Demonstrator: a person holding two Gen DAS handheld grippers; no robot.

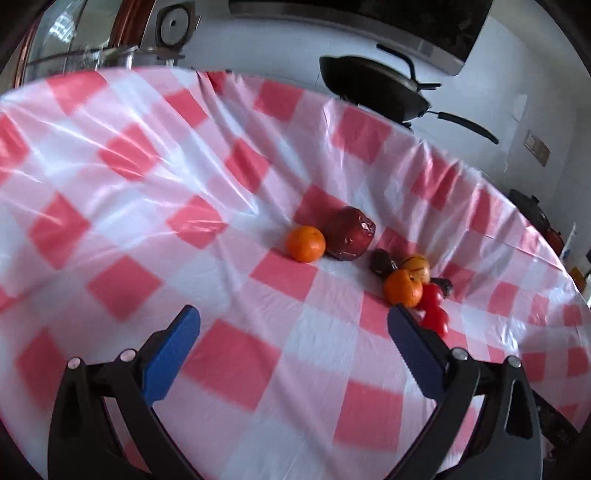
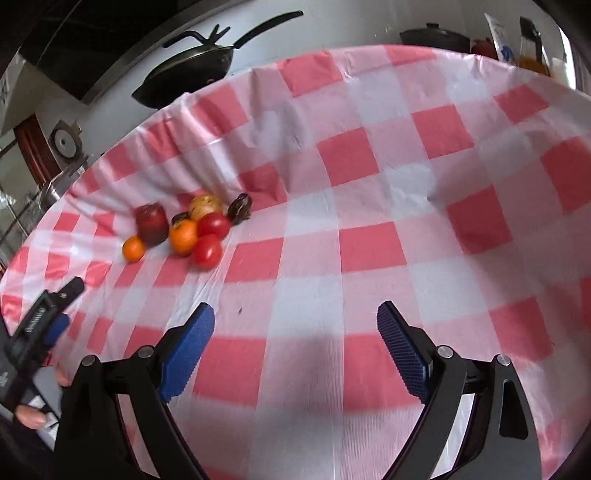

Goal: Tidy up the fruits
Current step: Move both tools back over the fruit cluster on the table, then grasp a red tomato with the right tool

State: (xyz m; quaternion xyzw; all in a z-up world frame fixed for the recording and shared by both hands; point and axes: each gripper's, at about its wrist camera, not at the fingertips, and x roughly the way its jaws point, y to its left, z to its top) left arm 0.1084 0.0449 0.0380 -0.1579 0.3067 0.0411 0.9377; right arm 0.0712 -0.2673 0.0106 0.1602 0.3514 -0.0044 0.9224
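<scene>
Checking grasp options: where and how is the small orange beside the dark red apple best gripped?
Take the small orange across its round middle, coming from the open tablecloth side and from above; the dark red apple sits close on its other side. One pad would probably slip between them.

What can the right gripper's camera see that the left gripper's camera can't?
Only the right wrist view shows the left gripper from outside, with the hand holding it, a lidded pot past the table's far edge, and both tomatoes in full.

Only the left wrist view shows the glass jug beyond the table.

Both show the checked tablecloth, the fruit pile with two oranges, a dark red apple, and the black frying pan behind. Each gripper is open and empty.
</scene>
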